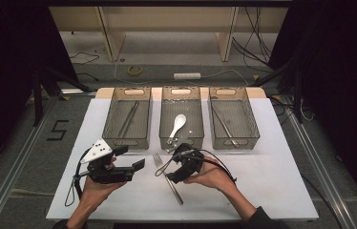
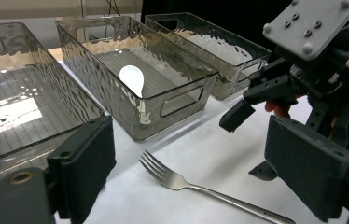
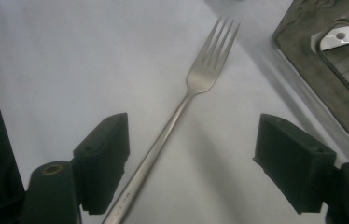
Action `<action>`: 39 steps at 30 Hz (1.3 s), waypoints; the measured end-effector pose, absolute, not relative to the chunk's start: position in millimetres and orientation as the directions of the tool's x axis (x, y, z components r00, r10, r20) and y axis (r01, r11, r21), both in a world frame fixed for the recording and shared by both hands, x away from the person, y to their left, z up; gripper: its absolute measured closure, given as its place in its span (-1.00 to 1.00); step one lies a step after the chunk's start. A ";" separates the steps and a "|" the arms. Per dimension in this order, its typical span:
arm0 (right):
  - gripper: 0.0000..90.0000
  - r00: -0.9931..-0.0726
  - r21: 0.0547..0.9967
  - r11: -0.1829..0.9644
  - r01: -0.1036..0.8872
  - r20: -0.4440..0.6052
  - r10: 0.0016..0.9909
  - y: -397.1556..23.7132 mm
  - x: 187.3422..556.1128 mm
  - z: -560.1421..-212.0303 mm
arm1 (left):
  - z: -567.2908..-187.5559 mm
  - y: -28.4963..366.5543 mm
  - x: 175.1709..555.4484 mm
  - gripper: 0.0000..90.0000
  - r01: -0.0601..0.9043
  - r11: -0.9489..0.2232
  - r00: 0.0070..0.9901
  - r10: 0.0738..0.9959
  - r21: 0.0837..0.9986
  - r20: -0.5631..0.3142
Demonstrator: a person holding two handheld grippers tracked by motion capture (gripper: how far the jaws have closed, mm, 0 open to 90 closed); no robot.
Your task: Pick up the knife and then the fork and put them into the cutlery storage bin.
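Lying flat on the white table (image 1: 272, 157), a steel fork (image 3: 182, 112) is framed between the wide-spread, empty jaws of the right gripper (image 3: 193, 161); the left gripper (image 1: 129, 160) is held spread beside it.

bare table (image 1: 272, 176) right of fork (image 1: 168, 179); bins (image 1: 181, 138) block beyond

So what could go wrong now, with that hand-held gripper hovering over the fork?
1. The thin silver metal fork lies flat on the white table. The right hand-held gripper is open astride its handle, so the pads may slip off or scrape the surface.
2. The handle sits nearer one pad, so closing could push the fork sideways.
3. The grey see-through plastic bin stands close by; a swinging fork might knock it.
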State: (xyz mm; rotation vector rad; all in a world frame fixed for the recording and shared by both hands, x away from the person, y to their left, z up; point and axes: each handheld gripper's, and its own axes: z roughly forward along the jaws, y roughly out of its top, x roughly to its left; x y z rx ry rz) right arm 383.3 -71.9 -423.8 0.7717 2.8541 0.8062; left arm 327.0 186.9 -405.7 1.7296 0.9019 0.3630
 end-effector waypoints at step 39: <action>0.35 -0.896 0.366 0.828 0.424 0.034 0.444 -42.7 381.6 -462.6 | -405.5 189.0 325.0 -0.65 0.382 -0.108 0.661 0.727 0.918 -0.189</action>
